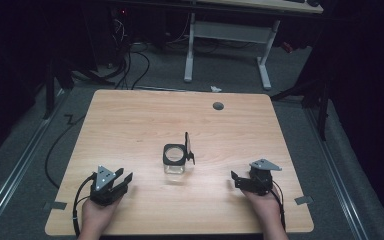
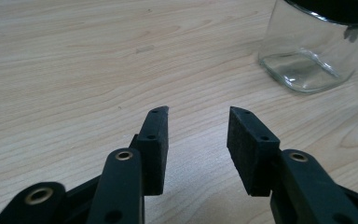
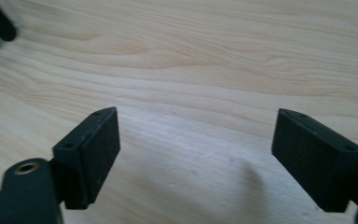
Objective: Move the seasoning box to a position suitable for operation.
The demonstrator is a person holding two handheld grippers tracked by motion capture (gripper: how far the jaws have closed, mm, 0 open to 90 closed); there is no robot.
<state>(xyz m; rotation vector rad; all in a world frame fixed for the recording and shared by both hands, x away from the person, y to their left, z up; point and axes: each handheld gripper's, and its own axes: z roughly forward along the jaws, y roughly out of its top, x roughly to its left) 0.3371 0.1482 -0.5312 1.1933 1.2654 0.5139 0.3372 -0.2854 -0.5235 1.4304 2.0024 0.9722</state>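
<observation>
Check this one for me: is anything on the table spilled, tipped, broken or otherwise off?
Nothing stands out. The glass jar stands upright mid-table with its black hinged lid flipped open, apparently empty. No spill shows on the table. The left gripper and right gripper are open, holding nothing.

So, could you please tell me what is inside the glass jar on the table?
The glass jar looks empty: the table shows through its clear base. Its flip lid stands open. The black collar hides the part near the rim.
</observation>
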